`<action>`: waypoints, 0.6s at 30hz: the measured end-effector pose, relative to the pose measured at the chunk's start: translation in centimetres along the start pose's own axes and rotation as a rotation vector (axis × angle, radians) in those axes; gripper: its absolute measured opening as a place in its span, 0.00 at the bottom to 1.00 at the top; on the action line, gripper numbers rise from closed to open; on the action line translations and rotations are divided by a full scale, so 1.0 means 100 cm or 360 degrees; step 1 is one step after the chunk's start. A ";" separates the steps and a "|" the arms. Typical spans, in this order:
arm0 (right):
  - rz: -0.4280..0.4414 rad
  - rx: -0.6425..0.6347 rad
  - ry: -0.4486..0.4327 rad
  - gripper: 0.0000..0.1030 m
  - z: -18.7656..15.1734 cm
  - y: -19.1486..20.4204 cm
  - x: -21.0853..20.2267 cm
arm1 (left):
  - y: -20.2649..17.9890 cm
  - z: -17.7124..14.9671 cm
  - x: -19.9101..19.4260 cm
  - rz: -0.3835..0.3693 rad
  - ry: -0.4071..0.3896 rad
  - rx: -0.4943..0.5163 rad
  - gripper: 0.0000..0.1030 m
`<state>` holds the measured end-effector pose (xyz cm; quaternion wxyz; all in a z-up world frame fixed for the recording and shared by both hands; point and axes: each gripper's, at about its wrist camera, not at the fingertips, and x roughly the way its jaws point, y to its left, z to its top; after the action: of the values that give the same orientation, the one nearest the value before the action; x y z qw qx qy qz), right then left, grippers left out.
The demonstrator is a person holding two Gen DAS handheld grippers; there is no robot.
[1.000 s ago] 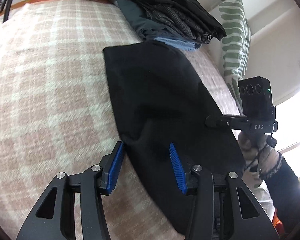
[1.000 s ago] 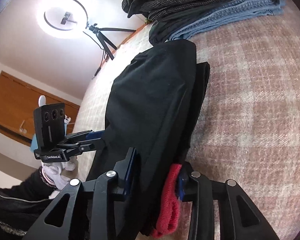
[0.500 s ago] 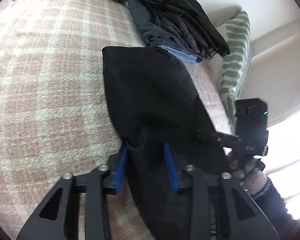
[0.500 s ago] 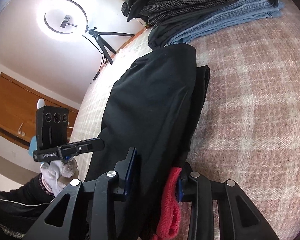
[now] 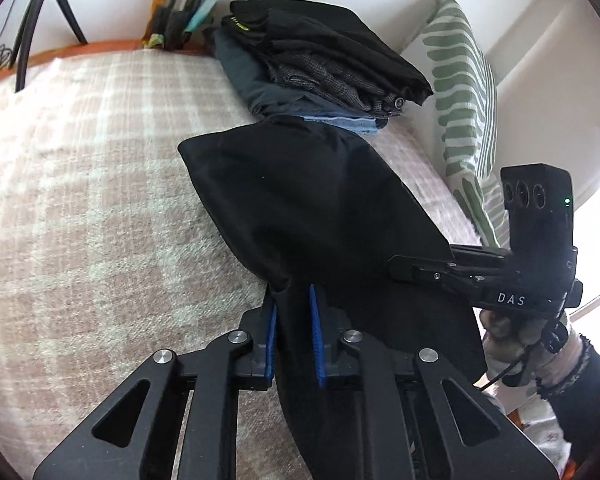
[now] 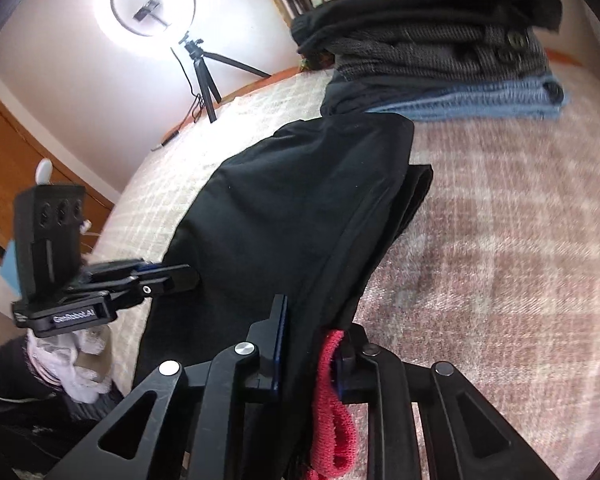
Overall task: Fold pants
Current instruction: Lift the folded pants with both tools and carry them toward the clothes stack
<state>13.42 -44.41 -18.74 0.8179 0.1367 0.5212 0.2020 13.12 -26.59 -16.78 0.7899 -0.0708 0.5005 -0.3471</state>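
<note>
The left gripper [image 5: 293,334], at lower centre of its view, is nearly closed, its blue pads pinching a fold of the black pants [image 5: 312,208]. The right gripper [image 6: 312,344] is clamped on the pants' other edge [image 6: 300,208], beside a red waistband strip [image 6: 334,412]. The pants lie folded across the plaid bed [image 5: 80,200], their far end touching a stack of folded clothes [image 5: 320,60] at upper centre.
</note>
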 end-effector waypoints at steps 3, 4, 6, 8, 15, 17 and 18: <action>-0.0046 -0.0028 0.0004 0.16 0.001 0.008 0.001 | 0.006 -0.002 0.003 -0.0008 0.0010 -0.0028 0.12; -0.0046 -0.0022 0.0011 0.16 0.002 0.007 0.001 | 0.008 -0.002 0.004 -0.0010 0.0021 -0.0047 0.14; -0.0039 0.0006 0.0019 0.16 0.003 0.004 0.003 | 0.014 -0.003 0.007 -0.0012 0.0058 -0.0094 0.20; -0.0025 0.0021 0.0022 0.16 0.003 0.000 0.005 | 0.019 -0.003 0.009 0.0003 0.0085 -0.0113 0.34; 0.0025 0.0077 0.0036 0.17 0.001 -0.014 0.009 | 0.027 -0.002 0.023 -0.0127 0.0104 -0.0199 0.43; 0.0033 0.0096 0.0031 0.17 0.000 -0.016 0.011 | 0.026 0.001 0.028 -0.0140 0.0107 -0.0224 0.29; 0.0030 0.0099 0.0025 0.17 0.000 -0.017 0.010 | 0.025 0.001 0.030 -0.0136 0.0108 -0.0233 0.27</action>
<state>14.08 -45.40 -20.29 0.8071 0.1655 0.5324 0.1945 15.15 -26.59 -20.07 0.7496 -0.1380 0.5476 -0.3452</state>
